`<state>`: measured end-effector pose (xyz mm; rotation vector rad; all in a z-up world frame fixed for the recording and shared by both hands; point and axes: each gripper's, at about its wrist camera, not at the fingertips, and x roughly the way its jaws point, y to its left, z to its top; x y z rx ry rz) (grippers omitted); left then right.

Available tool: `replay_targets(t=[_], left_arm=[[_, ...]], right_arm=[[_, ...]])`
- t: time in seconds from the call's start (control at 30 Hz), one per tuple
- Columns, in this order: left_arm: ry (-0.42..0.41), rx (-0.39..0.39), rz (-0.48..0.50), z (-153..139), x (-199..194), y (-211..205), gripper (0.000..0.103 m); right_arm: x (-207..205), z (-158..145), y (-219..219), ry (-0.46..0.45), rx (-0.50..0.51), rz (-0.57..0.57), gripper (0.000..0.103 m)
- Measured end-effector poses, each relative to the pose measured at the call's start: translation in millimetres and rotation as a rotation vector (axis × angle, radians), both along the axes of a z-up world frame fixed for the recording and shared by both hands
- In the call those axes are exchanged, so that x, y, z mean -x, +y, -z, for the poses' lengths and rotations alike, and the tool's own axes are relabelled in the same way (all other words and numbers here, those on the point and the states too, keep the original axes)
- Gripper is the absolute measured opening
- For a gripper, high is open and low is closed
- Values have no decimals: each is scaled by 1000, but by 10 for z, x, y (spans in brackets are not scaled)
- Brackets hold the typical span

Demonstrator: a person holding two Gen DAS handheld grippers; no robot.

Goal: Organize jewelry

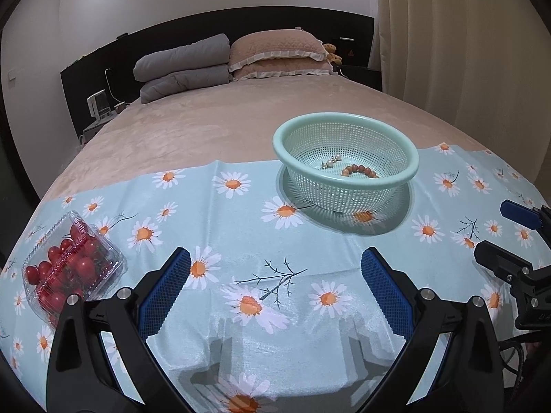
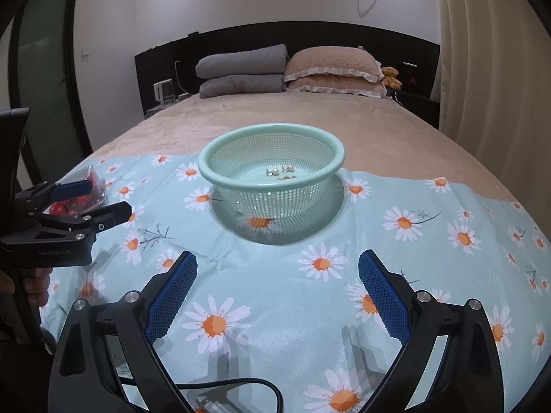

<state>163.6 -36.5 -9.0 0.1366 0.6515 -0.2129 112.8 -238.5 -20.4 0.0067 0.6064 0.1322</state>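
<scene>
My left gripper (image 1: 275,268) is spread wide above the daisy cloth (image 1: 241,213) and grips nothing; my right gripper (image 2: 277,272) is also spread and empty. Between each pair of blue ribbed pads (image 2: 172,292) only flat cloth is seen. The round mint basket (image 2: 220,156), perforated plastic with a smooth rim, stands near the far cloth edge. Inside lie the brown bead bracelet (image 1: 358,170) and the pearl piece (image 1: 331,162). A clear tomato box (image 1: 69,268) sits at the left border.
</scene>
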Motion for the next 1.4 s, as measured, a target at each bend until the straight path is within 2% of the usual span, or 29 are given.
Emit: replay_targets(t=[0.6, 1.4], left_arm=[[-5, -4, 26, 61, 60, 3, 97], [31, 3, 33, 123, 33, 16, 97]], right_arm=[[-13, 19, 23, 15, 11, -6, 91], [-28, 27, 48, 25, 28, -11, 91]])
